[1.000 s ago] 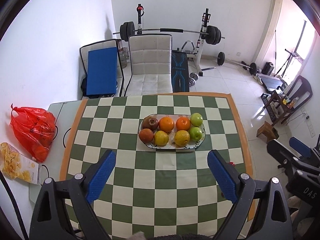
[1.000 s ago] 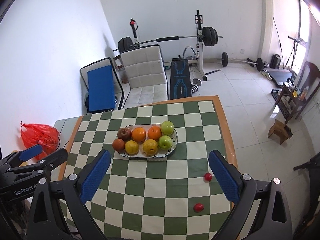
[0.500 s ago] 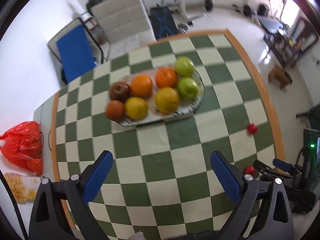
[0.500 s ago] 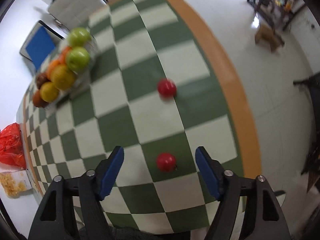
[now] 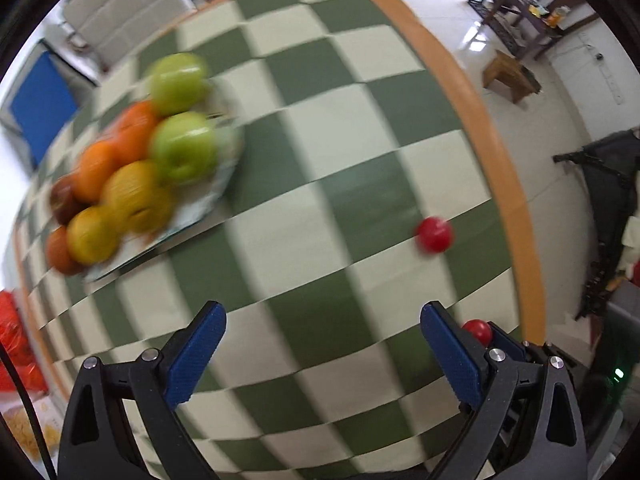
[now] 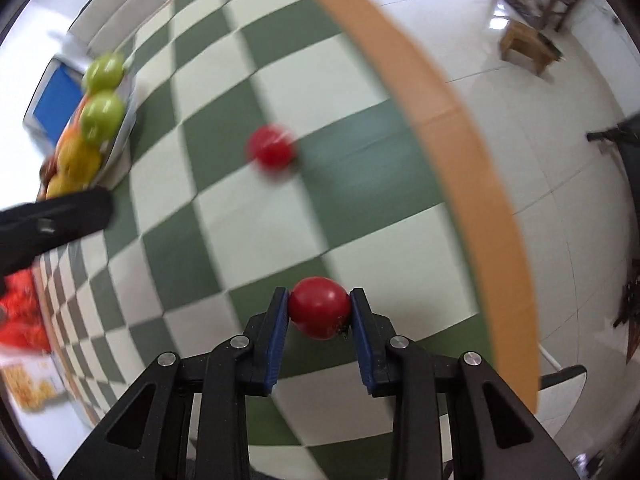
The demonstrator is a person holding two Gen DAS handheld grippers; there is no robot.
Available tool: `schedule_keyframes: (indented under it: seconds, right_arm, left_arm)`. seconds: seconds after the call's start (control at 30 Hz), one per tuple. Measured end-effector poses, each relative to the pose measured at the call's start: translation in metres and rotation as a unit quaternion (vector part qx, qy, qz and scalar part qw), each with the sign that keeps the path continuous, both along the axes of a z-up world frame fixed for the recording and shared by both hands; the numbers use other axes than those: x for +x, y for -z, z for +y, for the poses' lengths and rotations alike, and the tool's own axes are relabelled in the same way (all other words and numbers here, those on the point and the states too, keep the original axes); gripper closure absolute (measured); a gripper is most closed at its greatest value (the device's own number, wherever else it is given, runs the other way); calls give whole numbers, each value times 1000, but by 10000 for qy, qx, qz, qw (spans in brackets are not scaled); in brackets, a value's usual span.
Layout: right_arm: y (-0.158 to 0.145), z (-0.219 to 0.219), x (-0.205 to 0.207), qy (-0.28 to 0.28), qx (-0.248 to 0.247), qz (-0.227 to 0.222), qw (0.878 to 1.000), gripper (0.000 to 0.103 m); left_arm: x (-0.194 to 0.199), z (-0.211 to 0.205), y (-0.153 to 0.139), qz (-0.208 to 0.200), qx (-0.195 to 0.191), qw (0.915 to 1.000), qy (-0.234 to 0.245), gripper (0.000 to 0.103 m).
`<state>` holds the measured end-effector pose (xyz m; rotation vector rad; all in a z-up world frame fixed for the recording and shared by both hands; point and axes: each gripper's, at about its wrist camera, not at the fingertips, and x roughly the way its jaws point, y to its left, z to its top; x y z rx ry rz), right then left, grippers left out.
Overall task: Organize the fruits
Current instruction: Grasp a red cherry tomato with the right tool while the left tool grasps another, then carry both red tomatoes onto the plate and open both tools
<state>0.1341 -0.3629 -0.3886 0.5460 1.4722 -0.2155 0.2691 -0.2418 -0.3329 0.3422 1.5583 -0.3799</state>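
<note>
My right gripper has its blue pads pressed on both sides of a small red tomato, low over the checkered table. A second tomato sits loose at 12 o'clock from it, apart. My left gripper hangs wide open, empty. Fruit plate lies at 10 o'clock, blurred, piled with green apples and oranges.
</note>
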Motion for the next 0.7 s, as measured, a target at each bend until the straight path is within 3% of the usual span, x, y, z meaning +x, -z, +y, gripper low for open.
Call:
schedule_keyframes:
  seconds: [0.07,0.2,0.37,0.47,0.7]
  right_arm:
    - [2,-19,-2,177,-90,31,9998,70]
    - [9,-42,-4,397,-220,150,9989,70]
    - [9,-62,-10,623,-344,248,9972,70]
    - [8,-66,-14,664,-408,290,9965,70]
    - [-13,-66,4,601,-484,172,9969,70]
  left_arm:
    - [6,-21,16,267,-179,9995,30,8]
    - [10,-54,41,549,-304,9978,229,34]
    - [12,-83,66,640,-243,9962,542,57]
    - [12,-95,58,442,-362,9956,743,76]
    - [21,-68,39,397,-667,9959,460,77]
